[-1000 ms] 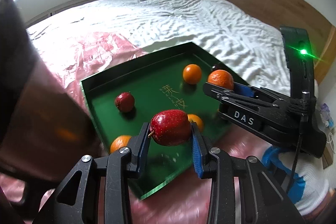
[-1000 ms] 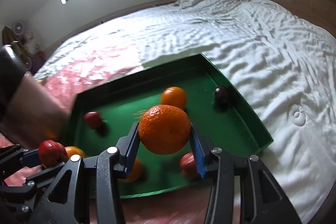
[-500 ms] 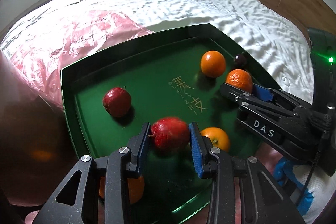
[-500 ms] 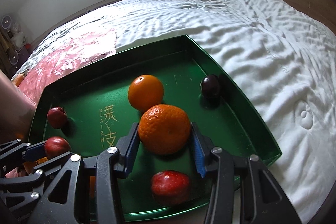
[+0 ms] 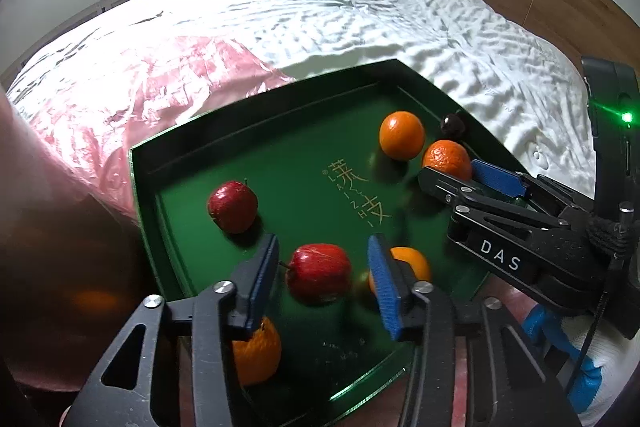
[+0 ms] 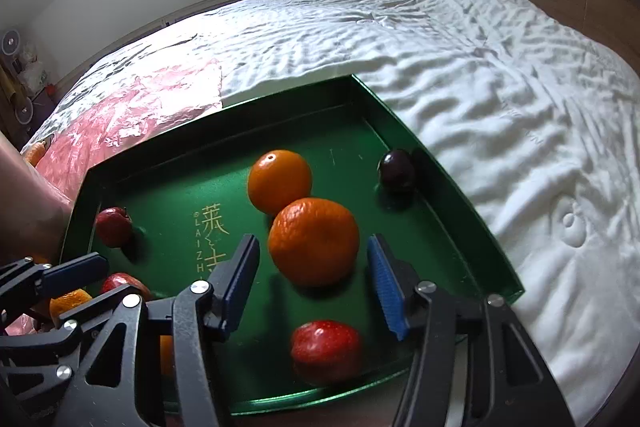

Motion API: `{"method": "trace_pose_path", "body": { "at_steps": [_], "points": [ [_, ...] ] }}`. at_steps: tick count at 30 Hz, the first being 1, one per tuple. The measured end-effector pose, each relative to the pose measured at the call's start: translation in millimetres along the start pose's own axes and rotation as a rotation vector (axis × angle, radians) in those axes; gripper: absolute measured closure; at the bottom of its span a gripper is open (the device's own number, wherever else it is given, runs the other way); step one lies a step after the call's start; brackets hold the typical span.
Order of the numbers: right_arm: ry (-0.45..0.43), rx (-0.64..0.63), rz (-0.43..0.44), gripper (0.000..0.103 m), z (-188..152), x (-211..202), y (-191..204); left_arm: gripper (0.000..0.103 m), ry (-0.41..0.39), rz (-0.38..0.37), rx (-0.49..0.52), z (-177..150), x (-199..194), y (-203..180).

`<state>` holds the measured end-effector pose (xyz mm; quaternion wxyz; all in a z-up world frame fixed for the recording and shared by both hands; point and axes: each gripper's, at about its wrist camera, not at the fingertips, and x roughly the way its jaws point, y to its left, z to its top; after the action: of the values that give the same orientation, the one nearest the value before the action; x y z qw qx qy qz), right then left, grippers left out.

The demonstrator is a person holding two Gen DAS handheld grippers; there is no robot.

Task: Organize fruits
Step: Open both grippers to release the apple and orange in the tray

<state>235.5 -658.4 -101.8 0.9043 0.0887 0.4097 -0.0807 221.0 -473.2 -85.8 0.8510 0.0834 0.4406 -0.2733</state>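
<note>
Red apple point(image 5: 318, 273) between spread left tongs point(image 5: 324, 283) | mandarin point(image 6: 314, 247) between spread right tongs point(image 6: 314, 279) | plum's point(image 6: 396, 171) full outline: right view only

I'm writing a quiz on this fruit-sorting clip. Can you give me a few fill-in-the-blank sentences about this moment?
1. All the sorted fruit lies in a ____ tray on the bed.
2. The left tool is open around a red ____.
3. The fruit between the right tool's pads is a bumpy-skinned ____.
4. The dark plum sits by the tray's ____ wall.

Missing words: green; apple; orange; right
</note>
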Motion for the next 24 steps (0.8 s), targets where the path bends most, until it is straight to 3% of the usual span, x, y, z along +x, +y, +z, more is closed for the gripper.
{"method": "trace_pose_path", "body": {
  "at_steps": [2,13,24],
  "points": [
    [-0.003,-0.004,-0.004,0.0,0,-6,2,0.053,-0.007,-0.002,0.002,-1,-8,0],
    [-0.041,0.009,-0.031,0.0,-12,-62,11,0.049,-0.069,-0.051,0.047,-24,-66,-14],
    [-0.052,0.017,-0.04,0.0,-59,-123,34,0.049,-0.133,-0.108,0.095,-82,-141,-19]
  ]
}}
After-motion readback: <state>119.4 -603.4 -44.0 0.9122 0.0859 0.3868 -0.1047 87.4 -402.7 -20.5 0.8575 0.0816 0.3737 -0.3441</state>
